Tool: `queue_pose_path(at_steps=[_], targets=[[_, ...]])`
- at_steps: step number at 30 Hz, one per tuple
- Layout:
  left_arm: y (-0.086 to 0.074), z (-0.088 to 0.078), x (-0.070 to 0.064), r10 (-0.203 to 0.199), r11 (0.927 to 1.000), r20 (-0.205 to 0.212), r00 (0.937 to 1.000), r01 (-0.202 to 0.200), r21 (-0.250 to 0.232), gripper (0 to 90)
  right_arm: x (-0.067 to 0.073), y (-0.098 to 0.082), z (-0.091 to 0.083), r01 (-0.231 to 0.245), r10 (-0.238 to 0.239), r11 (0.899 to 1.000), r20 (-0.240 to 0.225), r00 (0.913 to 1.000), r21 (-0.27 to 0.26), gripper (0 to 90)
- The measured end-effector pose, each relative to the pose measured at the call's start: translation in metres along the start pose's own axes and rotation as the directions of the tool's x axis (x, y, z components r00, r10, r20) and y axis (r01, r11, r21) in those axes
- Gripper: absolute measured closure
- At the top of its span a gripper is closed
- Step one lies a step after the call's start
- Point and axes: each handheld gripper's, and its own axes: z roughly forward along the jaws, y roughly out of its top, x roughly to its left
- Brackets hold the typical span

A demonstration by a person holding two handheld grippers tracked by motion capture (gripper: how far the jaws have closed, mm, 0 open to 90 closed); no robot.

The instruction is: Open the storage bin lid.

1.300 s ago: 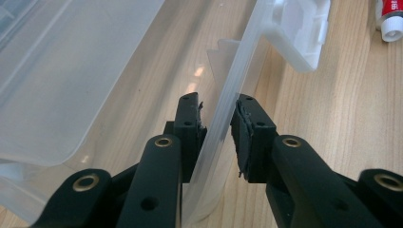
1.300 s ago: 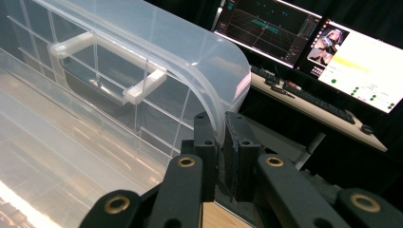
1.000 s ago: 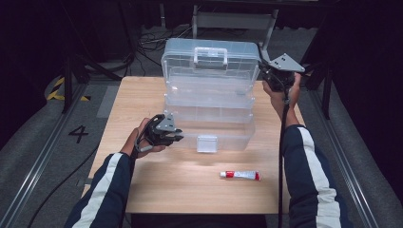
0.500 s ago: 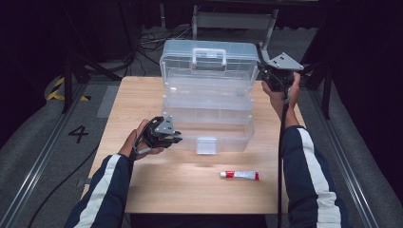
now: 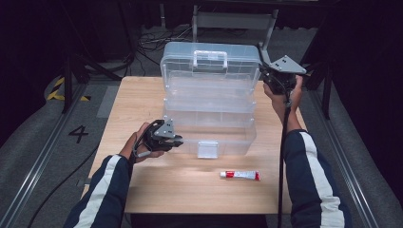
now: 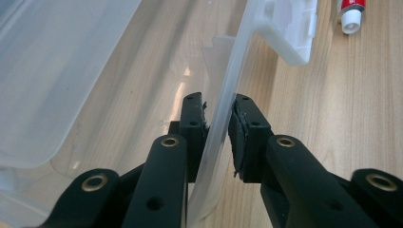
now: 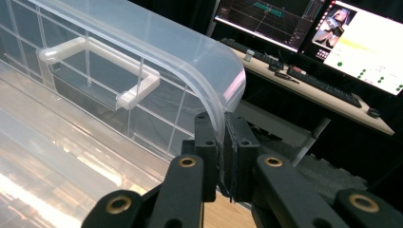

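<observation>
A: The left gripper (image 6: 219, 130) pinches the front wall (image 6: 223, 109) of the clear box (image 5: 209, 111); the right gripper (image 7: 221, 142) clamps its raised lid (image 7: 209, 71).

B: Opening looks done. The tube (image 5: 240, 175), nearer me than the left gripper, probably goes inside next.

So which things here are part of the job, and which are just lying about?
In use: clear plastic tiered toolbox, its raised lid, left gripper on its front wall, right gripper on the lid's rim.
Lying about: small red-and-white tube, wooden table.

I see a clear colourless plastic toolbox (image 5: 209, 102) on the pale wood-grain table (image 5: 142, 185), a red-and-white tube (image 5: 240, 175), and navy sleeves with white stripes (image 5: 102, 190).
</observation>
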Motion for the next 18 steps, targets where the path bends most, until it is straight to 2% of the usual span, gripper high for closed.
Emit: queue_pose_path(at_steps=[10,18], targets=[[-0.002,0.001,0.002,0.008,0.9998,0.019,0.9998,-0.007,-0.017,77.6,-0.009,0.007,0.017,-0.037,0.037,0.999,-0.015,0.9992,0.038,85.5],[-0.002,0.001,0.002,0.006,0.9999,0.013,0.9999,-0.006,-0.015,77.5,-0.016,0.01,0.032,-0.077,0.079,0.995,-0.031,0.9964,0.058,85.6]])
